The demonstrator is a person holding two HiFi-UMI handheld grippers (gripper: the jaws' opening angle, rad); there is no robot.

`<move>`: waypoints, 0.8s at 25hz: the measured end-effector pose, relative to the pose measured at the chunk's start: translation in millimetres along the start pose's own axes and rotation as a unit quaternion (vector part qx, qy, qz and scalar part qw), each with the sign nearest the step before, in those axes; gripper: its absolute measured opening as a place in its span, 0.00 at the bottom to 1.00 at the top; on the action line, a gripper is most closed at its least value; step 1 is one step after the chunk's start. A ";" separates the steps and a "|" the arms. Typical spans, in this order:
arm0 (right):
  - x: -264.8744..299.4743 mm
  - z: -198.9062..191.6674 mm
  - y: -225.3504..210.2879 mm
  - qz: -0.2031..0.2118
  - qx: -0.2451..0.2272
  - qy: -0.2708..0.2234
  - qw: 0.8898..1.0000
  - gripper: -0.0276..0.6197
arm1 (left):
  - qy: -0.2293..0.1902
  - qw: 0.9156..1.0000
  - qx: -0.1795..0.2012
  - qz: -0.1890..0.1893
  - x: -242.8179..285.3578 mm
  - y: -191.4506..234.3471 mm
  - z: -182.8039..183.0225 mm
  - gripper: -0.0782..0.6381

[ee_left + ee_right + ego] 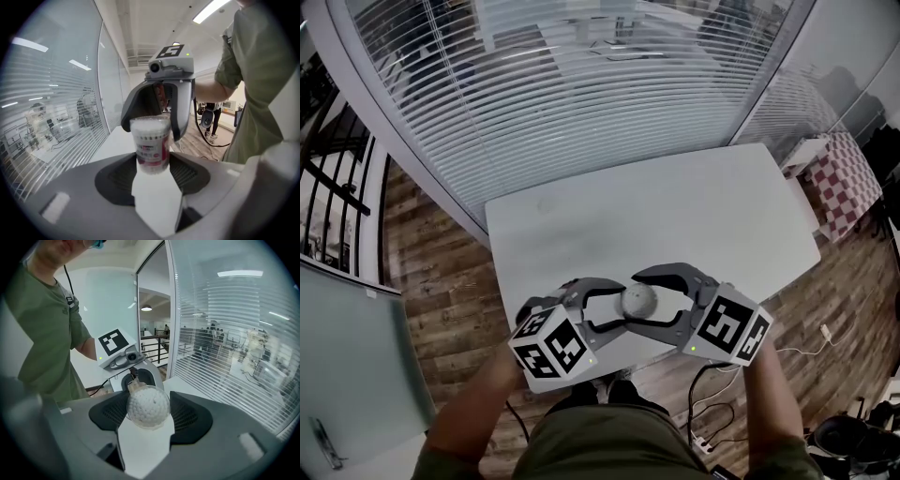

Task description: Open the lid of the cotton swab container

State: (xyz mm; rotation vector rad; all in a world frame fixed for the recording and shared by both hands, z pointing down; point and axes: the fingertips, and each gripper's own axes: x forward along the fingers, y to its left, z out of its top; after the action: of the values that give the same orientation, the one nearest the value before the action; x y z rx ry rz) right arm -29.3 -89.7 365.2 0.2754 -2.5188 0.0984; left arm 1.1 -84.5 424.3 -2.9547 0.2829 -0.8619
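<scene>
The white table [675, 206] lies beyond and below both sets of jaws. Neither gripper rests on it, since both are held up over its near edge, close to the person's body, probably so the work stays within easy reach and sight. The left gripper [152, 173] has its jaws drawn in on the lower part of the cotton swab container [151, 145]. The pads press its labelled side from either side, and the upper part stands out past the jaw tips. That grip looks meant to anchor the body and leave the top end free for the other tool. The right gripper [148, 417] comes at the container from the opposite end. Its jaws are narrowed round the lid [148, 406], one pad at each side of the round rim. The clear face of the lid is turned back toward the base of those jaws, and the white swab tips show through it. The container thus hangs between the two pairs of jaws, gripped at both ends. The lid appears to sit on the container with no gap to be seen, so the opening has not yet happened. With the body braced on one side and the cap pinched on the other, the grips look set for pulling or twisting the two apart.
</scene>
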 end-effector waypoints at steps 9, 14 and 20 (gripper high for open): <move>-12.1 8.4 -0.1 0.005 0.008 -0.014 1.000 0.46 | -0.007 1.000 0.003 0.005 -0.4 -0.8 5.0 0.42; -14.7 12.9 -6.7 0.004 0.029 -0.053 0.998 0.46 | -0.013 1.000 -0.004 0.000 -2.2 2.3 8.3 0.42; -28.3 28.2 -11.7 0.022 0.086 -0.143 0.986 0.46 | -0.035 0.999 -0.011 -0.002 -8.1 3.0 12.6 0.42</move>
State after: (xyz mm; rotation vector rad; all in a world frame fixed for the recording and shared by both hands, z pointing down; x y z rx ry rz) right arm -19.9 -99.9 326.0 0.3216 -2.8075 0.3146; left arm 0.7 -86.0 409.1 -2.9988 0.2863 -0.7597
